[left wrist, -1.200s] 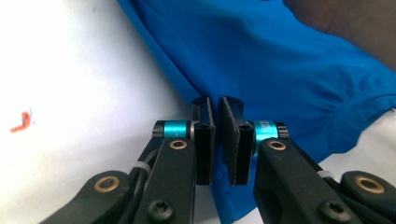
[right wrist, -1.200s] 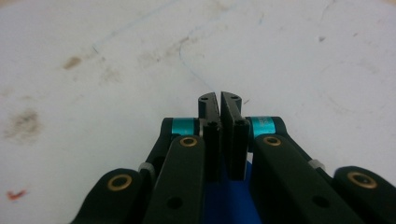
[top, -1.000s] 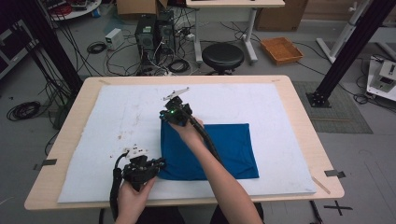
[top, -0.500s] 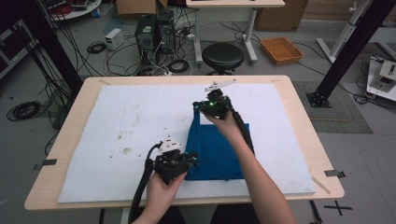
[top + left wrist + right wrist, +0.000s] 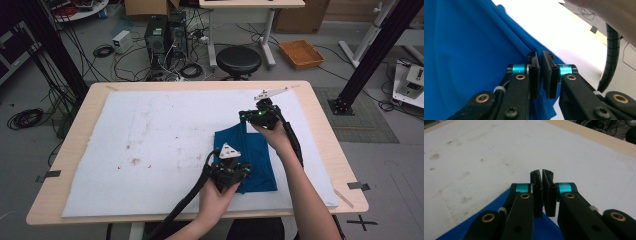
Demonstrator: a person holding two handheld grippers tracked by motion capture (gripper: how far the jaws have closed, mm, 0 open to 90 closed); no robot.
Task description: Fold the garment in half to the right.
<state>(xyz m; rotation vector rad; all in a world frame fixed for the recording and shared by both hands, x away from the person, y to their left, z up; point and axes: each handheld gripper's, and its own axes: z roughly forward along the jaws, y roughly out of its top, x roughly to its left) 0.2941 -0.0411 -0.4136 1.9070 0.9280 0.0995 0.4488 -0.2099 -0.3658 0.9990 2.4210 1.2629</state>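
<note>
A: What are the two grippers doing with the blue cloth (image 5: 250, 160)?

B: Each one is clenched on an edge of it. In the left gripper view, the left gripper (image 5: 541, 72) has a bunched fold of the cloth (image 5: 474, 55) pinched between its pads, so the fabric fans out ahead and to its left. In the right gripper view, the right gripper (image 5: 541, 195) grips the cloth (image 5: 499, 220) just below its pads, with the white mat (image 5: 486, 157) stretching beyond.

A: Why hold it at two spots?

B: It looks like a fold in progress. From above, the left gripper (image 5: 228, 172) pinches the near edge and the right gripper (image 5: 257, 117) the far edge, so the cloth spans between them and stays taut and aligned, I'd judge.

A: And where does the cloth sit?

B: On the mat (image 5: 150, 140) covering the counter (image 5: 320, 125), between the two grippers, already narrowed into a strip.
</note>
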